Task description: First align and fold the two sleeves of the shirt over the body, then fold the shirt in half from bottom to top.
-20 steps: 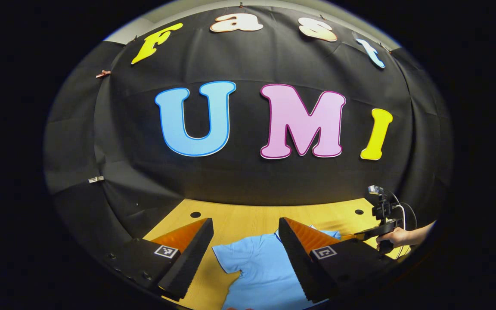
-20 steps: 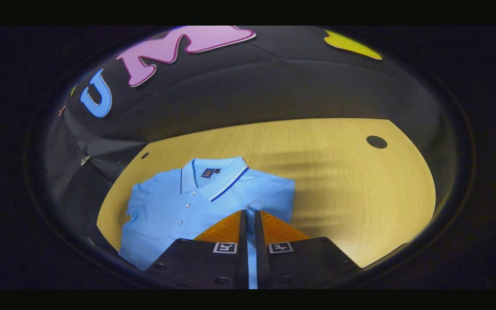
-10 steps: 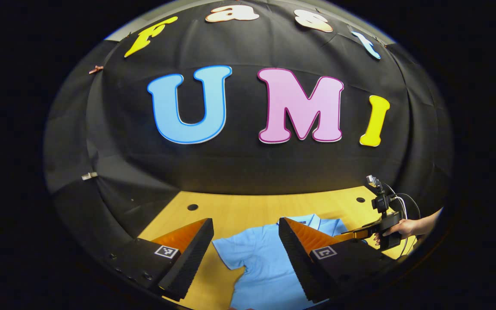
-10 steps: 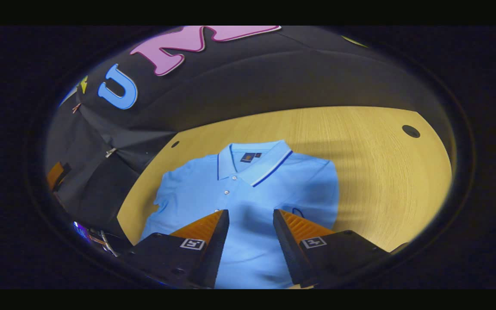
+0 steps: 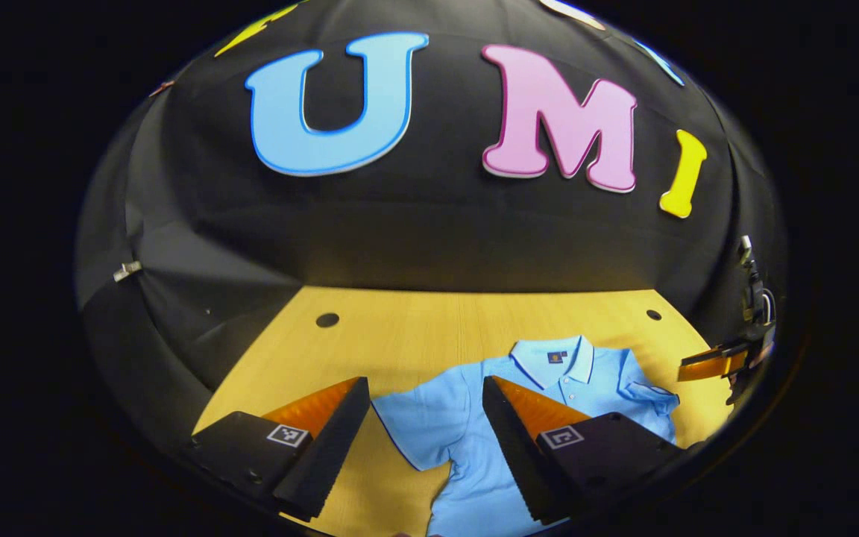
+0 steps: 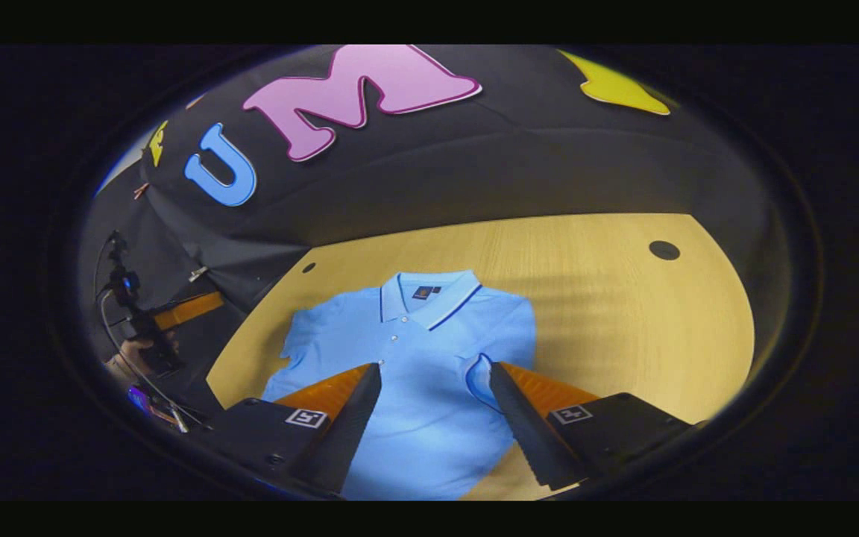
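Even overhead light, soft shadows, strong fisheye edge warp.

Left hand-held gripper [image 5: 424, 395] open above bench [image 5: 414, 335], fingers apart over blue shirt [image 5: 467, 447]. Shirt flat, collar [image 5: 552, 358] far side, one sleeve [image 5: 411, 425] spread between fingers. Right hand-held gripper [image 5: 713, 367] at far right.

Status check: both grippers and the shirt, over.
Left gripper open, above the unfolded sleeve. Right gripper open, above the shirt; near-side sleeve folded onto the body. Table around it bare.
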A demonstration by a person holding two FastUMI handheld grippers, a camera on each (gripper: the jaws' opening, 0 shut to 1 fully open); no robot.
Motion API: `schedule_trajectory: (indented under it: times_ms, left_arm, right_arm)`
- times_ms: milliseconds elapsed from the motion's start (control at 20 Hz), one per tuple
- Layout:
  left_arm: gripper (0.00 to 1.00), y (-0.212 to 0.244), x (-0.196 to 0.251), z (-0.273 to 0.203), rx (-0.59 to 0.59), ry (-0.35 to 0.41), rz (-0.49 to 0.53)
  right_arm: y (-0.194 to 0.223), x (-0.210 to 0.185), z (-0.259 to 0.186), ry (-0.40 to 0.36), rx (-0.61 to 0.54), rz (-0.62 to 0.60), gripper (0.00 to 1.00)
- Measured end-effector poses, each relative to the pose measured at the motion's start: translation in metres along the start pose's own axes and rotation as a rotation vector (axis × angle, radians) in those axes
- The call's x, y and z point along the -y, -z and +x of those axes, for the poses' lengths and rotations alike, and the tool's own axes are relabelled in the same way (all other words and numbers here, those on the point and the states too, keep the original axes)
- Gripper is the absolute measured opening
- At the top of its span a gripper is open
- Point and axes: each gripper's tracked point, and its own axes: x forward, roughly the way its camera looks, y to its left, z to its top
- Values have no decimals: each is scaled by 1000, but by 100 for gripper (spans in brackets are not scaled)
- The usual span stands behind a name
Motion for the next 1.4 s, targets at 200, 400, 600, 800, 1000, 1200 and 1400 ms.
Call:
schedule_trajectory:
  times_ms: [200, 400, 600, 800, 1000, 1200, 1400]
  left_arm:
    - [97, 42, -17, 64, -142, -10, 14]
    - [98, 72, -29, 106, -239, -29, 38]
    - [97, 95, -39, 130, -313, -42, 37]
    - [98, 122, -46, 130, -399, -37, -6]
    - [66, 119, -36, 138, -358, 4, 16]
    - [11, 113, -14, 141, -353, 46, 23]
    - [7, 93, 11, 134, -316, 116, 34]
  right_arm:
    - [9, 3, -25, 19, 2, 13, 92]
    - [24, 11, -46, 58, -8, 9, 92]
    - [40, 20, -58, 98, -19, 49, 92]
    - [47, 23, -62, 119, -16, 72, 93]
    - [46, 26, -59, 126, -8, 86, 93]
    - [47, 27, -56, 121, -11, 86, 93]
    - [50, 29, -53, 120, -18, 88, 93]
